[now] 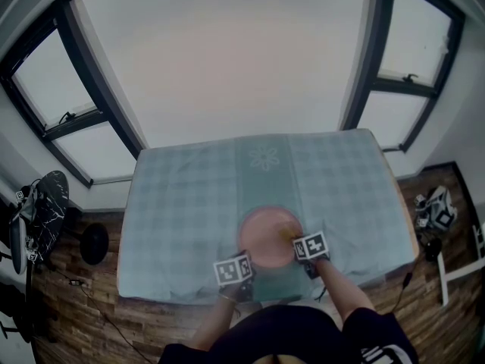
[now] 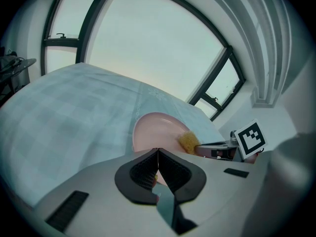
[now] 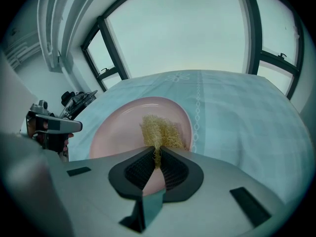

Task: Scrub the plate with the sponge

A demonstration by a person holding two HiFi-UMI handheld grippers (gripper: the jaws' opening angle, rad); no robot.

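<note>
You hold the plate with one gripper and press the sponge on it with the other.

Your right gripper (image 3: pixel 157 158) has its jaws closed tight on the yellow sponge (image 3: pixel 160 131), and the free end of the sponge lies on the pink plate (image 3: pixel 121 132), toward the 3 o'clock side of the plate in the head view. Your left gripper (image 2: pixel 157 153) has its jaws almost together, with the near rim of the plate pinched between them at about 7 o'clock. The plate rests on the checked tablecloth (image 1: pixel 182 203), near the 6 o'clock edge of the table, just before you.
</note>
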